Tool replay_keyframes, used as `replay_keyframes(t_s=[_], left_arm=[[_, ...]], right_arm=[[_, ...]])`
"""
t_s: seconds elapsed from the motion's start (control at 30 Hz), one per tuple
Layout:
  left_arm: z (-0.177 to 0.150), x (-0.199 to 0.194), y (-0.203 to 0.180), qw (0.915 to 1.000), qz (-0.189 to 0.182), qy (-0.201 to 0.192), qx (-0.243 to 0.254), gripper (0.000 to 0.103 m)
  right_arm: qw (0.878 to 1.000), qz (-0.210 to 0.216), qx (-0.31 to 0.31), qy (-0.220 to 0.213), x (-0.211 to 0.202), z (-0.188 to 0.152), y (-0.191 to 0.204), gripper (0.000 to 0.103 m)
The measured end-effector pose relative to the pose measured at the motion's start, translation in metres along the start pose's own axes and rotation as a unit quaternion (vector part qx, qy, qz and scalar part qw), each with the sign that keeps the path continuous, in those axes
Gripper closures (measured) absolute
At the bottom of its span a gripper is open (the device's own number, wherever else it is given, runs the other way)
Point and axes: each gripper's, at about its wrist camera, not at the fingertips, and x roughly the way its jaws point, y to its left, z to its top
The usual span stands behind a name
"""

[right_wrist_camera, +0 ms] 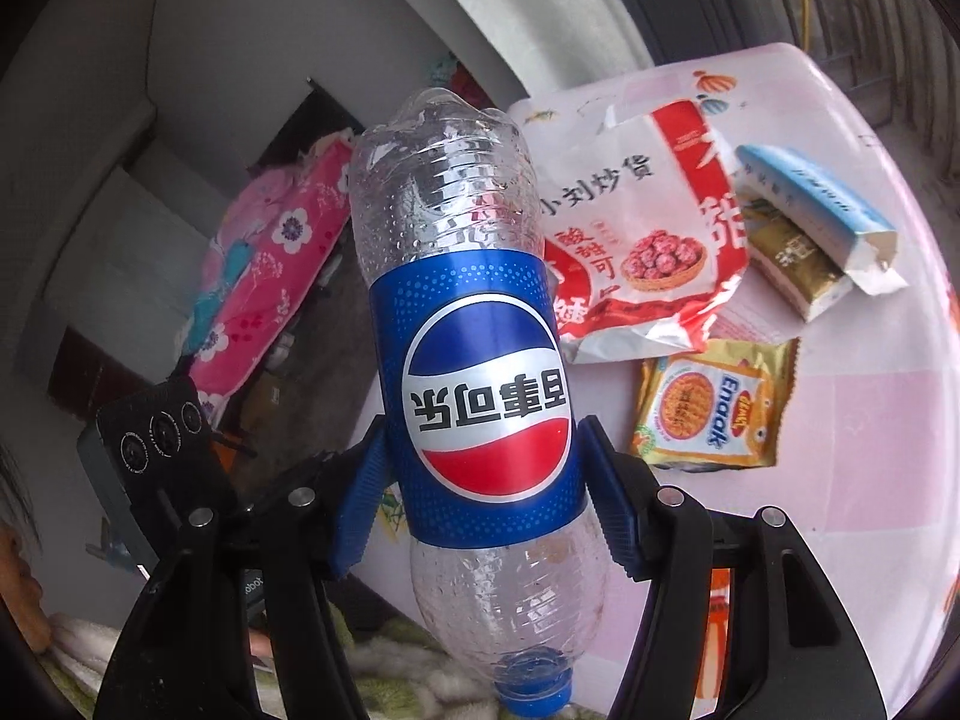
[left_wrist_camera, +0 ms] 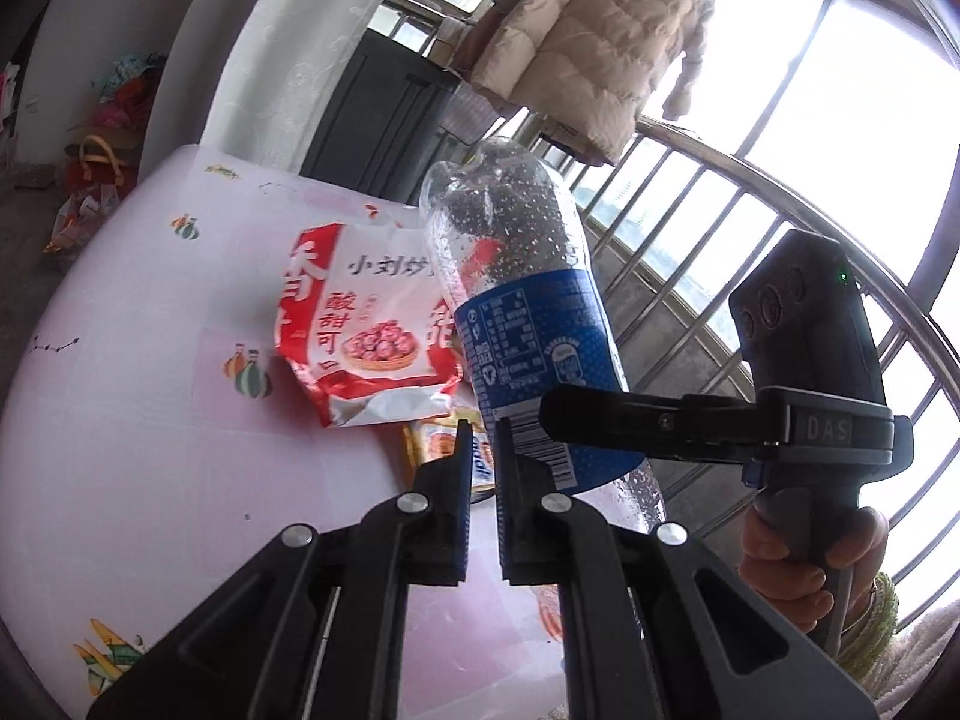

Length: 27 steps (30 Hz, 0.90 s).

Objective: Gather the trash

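Note:
My right gripper is shut on an empty Pepsi bottle at its blue label and holds it upside down, cap towards me, above the table. In the left wrist view the bottle hangs in the air with the right gripper clamped on it. My left gripper is nearly shut and empty, just left of the bottle. A red and white snack bag lies on the table, also in the right wrist view. A yellow Enaak packet lies in front of it.
The table has a pink and white patterned cloth. A blue and white torn box and a gold packet lie at the far side. A metal railing and a hanging beige jacket stand behind. A pink flowered bundle lies off the table.

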Motion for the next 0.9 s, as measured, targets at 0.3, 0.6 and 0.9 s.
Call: replay_keyframes(t_s=[0.3,0.6,0.9], left_arm=[[-0.017,0.050,-0.046,0.9971,-0.045,0.052,0.032,0.096],[-0.036,0.089,0.002,0.9941,0.033,0.101,-0.020,0.095],[-0.029,0.101,0.047,0.9890,0.052,0.107,-0.088,0.073]], right_arm=[[0.994,-0.033,0.074,-0.067,-0.048,-0.025,-0.062,0.045],[0.986,-0.056,0.151,-0.048,-0.038,-0.028,-0.129,0.045],[0.984,-0.042,0.171,-0.008,-0.005,-0.022,-0.149,0.044]])
